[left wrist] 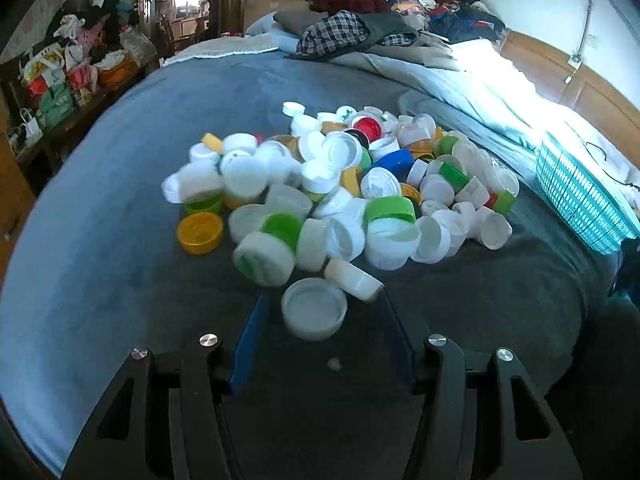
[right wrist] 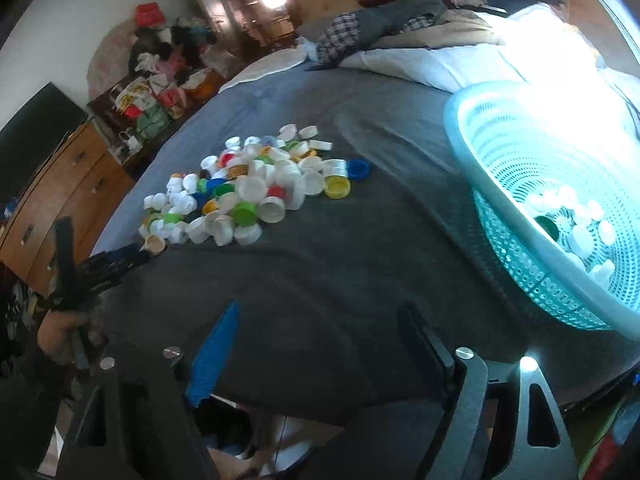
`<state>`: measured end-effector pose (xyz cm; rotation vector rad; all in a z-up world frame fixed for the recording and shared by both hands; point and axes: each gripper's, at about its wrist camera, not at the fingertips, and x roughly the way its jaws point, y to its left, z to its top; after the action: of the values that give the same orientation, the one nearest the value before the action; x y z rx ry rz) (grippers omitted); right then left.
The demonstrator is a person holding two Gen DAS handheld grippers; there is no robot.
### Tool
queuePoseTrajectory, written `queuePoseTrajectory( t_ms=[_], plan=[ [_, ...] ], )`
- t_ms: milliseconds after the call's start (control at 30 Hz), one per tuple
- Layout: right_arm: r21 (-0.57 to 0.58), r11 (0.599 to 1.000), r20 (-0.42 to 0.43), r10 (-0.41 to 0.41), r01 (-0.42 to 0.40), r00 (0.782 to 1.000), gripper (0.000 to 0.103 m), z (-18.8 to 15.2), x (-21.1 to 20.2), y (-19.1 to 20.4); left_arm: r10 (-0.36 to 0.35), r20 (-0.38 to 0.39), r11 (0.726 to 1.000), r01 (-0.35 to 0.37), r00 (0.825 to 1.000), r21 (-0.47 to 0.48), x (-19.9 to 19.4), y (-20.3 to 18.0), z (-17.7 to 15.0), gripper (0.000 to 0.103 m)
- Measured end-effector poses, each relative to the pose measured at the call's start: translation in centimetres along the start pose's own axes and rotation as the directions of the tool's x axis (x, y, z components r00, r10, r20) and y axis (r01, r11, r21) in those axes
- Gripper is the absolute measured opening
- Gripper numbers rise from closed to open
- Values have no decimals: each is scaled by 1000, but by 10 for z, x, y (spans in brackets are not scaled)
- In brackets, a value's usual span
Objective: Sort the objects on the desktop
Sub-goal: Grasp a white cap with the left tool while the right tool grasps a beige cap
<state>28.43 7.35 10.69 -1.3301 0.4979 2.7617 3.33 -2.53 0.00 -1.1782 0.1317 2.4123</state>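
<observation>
A heap of plastic bottle caps (left wrist: 340,184), mostly white with some green, yellow, blue and red, lies on a grey blanket; it also shows in the right wrist view (right wrist: 248,192). My left gripper (left wrist: 322,300) is open, its fingers on either side of a white cap (left wrist: 314,314) at the heap's near edge, not closed on it. My right gripper (right wrist: 320,316) is open and empty above the bare blanket, between the heap and a turquoise basket (right wrist: 520,208) that holds several white caps.
The basket's edge shows at the right in the left wrist view (left wrist: 576,196). Piled clothes and bedding (left wrist: 380,28) lie at the far end of the bed. A wooden dresser (right wrist: 60,192) stands left. The left gripper (right wrist: 100,264) shows at the heap's left.
</observation>
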Motion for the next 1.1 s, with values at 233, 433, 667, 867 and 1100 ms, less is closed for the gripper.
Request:
queuePoseTrajectory(
  t_ms=[233, 433, 667, 867, 1100],
  plan=[
    [-103, 988, -56, 111, -116, 992, 69, 8, 22, 55, -3, 48, 998, 6, 999, -64, -24, 15, -18, 26],
    [-210, 947, -132, 220, -244, 966, 67, 23, 76, 127, 25, 80, 984, -10, 997, -180, -46, 54, -33, 26],
    [-336, 880, -183, 290, -337, 939, 59, 39, 130, 209, 7, 101, 977, 15, 995, -211, -50, 65, -38, 26],
    [-356, 894, -164, 229, -274, 960, 39, 62, 171, 228, -17, 126, 976, 44, 992, -211, -50, 66, -29, 26],
    [-400, 891, -171, 159, -216, 972, 36, 69, 199, 235, -32, 110, 973, 56, 993, -223, -43, 73, -29, 26]
  ],
)
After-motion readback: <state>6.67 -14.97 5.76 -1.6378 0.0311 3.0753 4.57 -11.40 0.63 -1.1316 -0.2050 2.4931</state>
